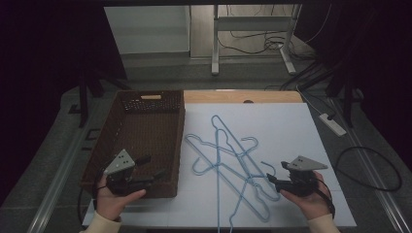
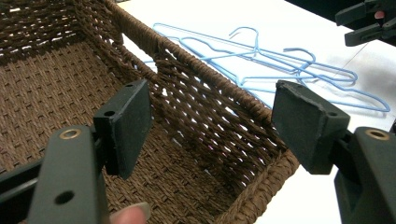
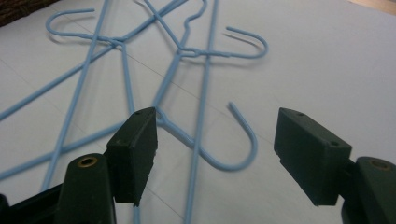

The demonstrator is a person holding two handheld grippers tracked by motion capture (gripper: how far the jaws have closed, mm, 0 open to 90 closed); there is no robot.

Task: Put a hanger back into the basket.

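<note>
Right gripper view: the hanger hook (image 3: 243, 140) lies just ahead between the spread right tool (image 3: 215, 149). Its wire runs away forward-left. Left tool (image 2: 210, 130), also spread, hangs over the basket (image 2: 196, 70).

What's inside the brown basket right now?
The wicker basket holds no hangers: its woven floor shows bare. The blue hangers all lie on the white board beside it. The left hand-held gripper covers the near corner, so that patch is hidden.
</note>
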